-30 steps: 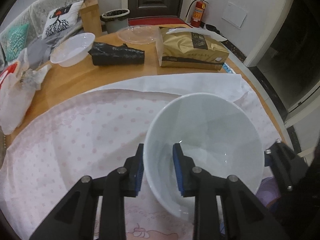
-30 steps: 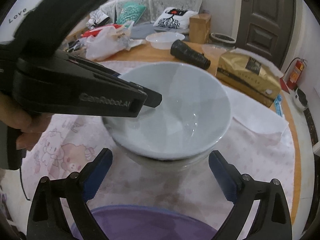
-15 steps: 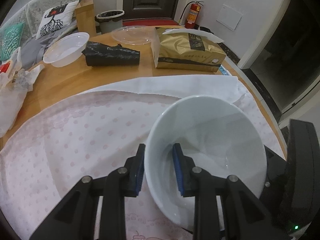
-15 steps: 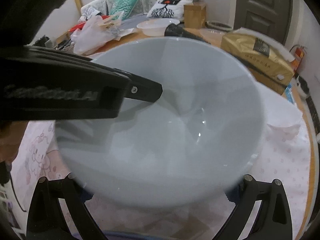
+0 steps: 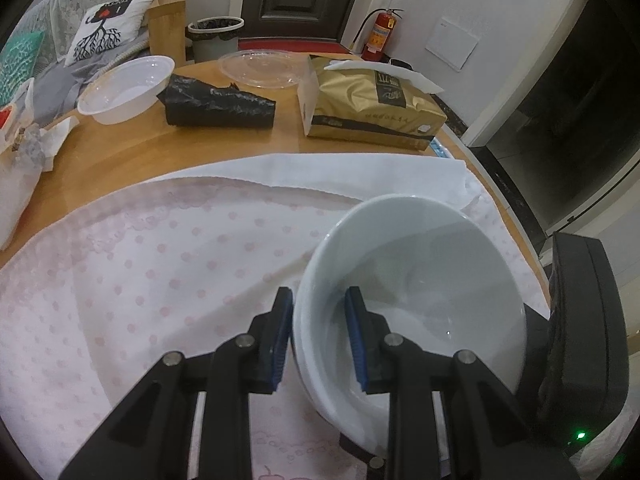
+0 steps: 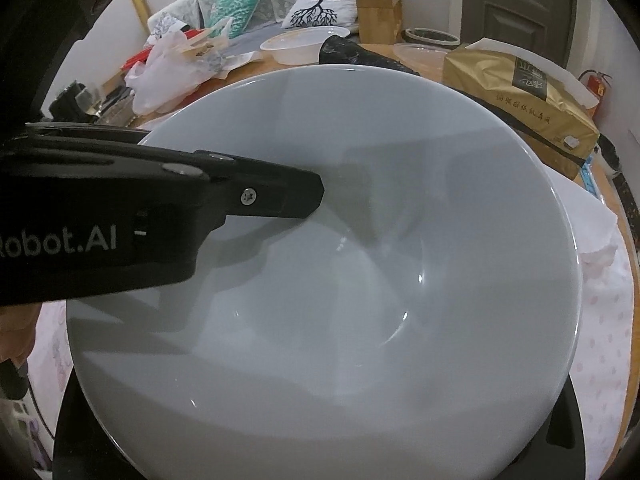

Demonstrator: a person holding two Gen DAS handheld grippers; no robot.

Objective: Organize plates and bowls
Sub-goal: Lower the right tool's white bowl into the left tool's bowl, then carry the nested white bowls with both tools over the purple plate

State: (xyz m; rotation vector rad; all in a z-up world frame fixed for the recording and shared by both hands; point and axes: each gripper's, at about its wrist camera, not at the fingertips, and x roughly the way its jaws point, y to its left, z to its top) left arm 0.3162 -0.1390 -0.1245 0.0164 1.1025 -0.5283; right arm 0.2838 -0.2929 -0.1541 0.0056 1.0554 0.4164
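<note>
My left gripper (image 5: 318, 332) is shut on the near rim of a white ceramic bowl (image 5: 432, 280), one blue pad outside the wall and one inside. It holds the bowl above the pink dotted cloth (image 5: 160, 264). In the right wrist view the same bowl (image 6: 360, 280) fills the frame, with the left gripper's finger (image 6: 272, 196) reaching in from the left. The bowl hides my right gripper's fingertips; only the finger bases show at the bottom corners, far apart. The right gripper's body shows at the right edge of the left wrist view (image 5: 580, 344).
On the round wooden table (image 5: 132, 152) behind stand a gold tissue pack (image 5: 372, 104), a black bag (image 5: 220, 104), a white plastic bowl (image 5: 124, 88) and a clear lid (image 5: 264, 68). White plastic bags (image 6: 168, 68) lie at the left. The table's right edge is close.
The left gripper has carried the bowl towards the right gripper; the bowl now fills the right wrist view and covers its fingers and the purple object seen earlier.
</note>
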